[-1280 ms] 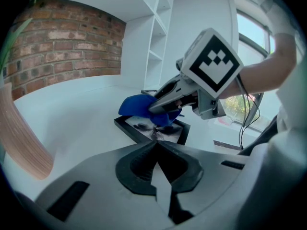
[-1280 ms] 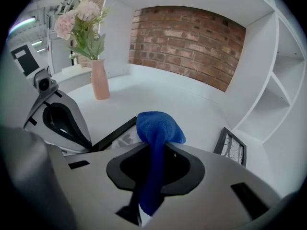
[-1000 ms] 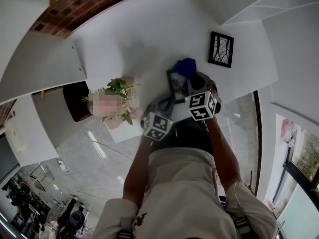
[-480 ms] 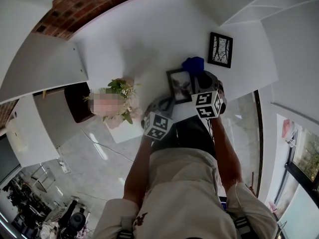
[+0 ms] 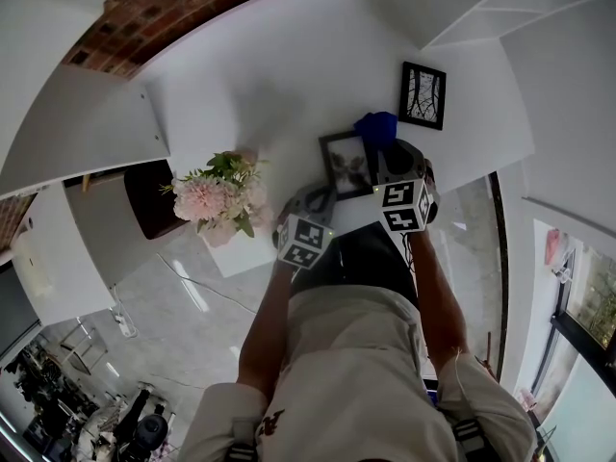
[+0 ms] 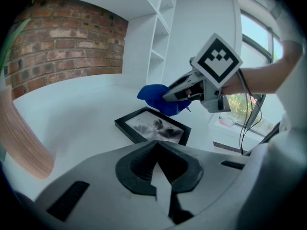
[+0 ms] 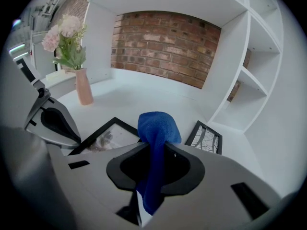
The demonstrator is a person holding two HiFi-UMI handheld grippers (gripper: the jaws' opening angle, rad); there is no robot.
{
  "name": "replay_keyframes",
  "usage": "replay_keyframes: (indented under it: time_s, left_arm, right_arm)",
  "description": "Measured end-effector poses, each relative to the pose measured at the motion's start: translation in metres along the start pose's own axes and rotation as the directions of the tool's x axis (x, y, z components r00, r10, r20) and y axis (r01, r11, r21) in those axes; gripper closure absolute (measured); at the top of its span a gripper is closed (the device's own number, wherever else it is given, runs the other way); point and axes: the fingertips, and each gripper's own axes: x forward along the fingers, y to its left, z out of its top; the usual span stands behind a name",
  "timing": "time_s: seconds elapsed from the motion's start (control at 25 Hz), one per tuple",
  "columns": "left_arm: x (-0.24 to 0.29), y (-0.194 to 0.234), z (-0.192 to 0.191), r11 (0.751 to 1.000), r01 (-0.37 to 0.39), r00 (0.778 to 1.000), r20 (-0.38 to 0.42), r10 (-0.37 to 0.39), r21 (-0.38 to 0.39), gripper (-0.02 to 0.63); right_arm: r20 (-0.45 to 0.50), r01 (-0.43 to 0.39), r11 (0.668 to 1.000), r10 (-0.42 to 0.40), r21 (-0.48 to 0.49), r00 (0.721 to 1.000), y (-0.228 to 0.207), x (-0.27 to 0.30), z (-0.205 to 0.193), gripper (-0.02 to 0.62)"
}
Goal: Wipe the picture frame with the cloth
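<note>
My right gripper (image 7: 152, 150), forearm outstretched, clamps the blue cloth (image 7: 158, 126) at the picture frame (image 5: 345, 165); left gripper (image 6: 157, 150) closed, empty; vase (image 7: 85, 91) holds pink flowers (image 7: 64, 32)

The cloth (image 7: 156, 128) is deep blue. The picture frame (image 5: 346, 165) is black around a grey, dark-blotched print. The second frame (image 5: 423, 95) is black, with thin branching lines on white. There are pink flowers (image 5: 207, 200), a pink vase (image 7: 85, 91), a red-brown brick wall (image 7: 163, 47) and a white worktop (image 5: 279, 85).

Pink flowers (image 7: 64, 35) in a slim salmon vase (image 7: 85, 91), well left of the fingers (image 7: 189, 169) of the right gripper (image 7: 154, 152). Small black-framed branch print (image 7: 206, 138) lying flat just right of them. Red brick wall (image 7: 163, 47) far beyond.
</note>
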Motion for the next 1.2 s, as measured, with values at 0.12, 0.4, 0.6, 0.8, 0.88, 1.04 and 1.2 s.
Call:
replay_keyframes:
  time_s: [0.12, 0.4, 0.6, 0.8, 0.88, 1.04, 1.2]
  left_arm:
    - [-0.003, -0.001, 0.011, 1.0, 0.001, 1.0, 0.023, -0.001, 0.0, 0.603]
    - [-0.019, -0.007, 0.052, 1.0, -0.008, 0.994, 0.106, 0.006, 0.014, 0.603]
    - [-0.044, -0.008, 0.09, 0.999, -0.03, 0.981, 0.195, 0.026, 0.017, 0.603]
    - [-0.077, -0.012, 0.131, 0.999, -0.038, 0.953, 0.302, 0.037, 0.0, 0.603]
    - [-0.09, -0.014, 0.147, 0.999, -0.046, 0.94, 0.338, 0.042, 0.003, 0.603]
    - [-0.119, -0.013, 0.18, 0.997, -0.07, 0.911, 0.409, 0.058, 0.013, 0.603]
    - [-0.151, -0.008, 0.209, 0.994, -0.106, 0.877, 0.472, 0.084, 0.02, 0.603]
  right_arm:
    - [0.025, -0.004, 1.0, 0.004, 0.014, 1.0, 0.0, -0.01, 0.007, 0.526]
    - [0.11, -0.014, 0.999, 0.009, 0.042, 0.994, -0.002, -0.047, 0.03, 0.526]
    - [0.185, -0.021, 0.999, 0.012, 0.047, 0.983, -0.006, -0.08, 0.054, 0.526]
    - [0.241, -0.016, 0.997, -0.003, 0.078, 0.97, -0.015, -0.114, 0.074, 0.526]
    - [0.27, -0.017, 0.996, -0.006, 0.083, 0.963, -0.018, -0.127, 0.083, 0.528]
    - [0.339, -0.014, 0.997, -0.012, 0.072, 0.941, -0.021, -0.154, 0.109, 0.528]
    - [0.421, -0.009, 0.997, -0.022, 0.071, 0.907, -0.024, -0.184, 0.142, 0.528]
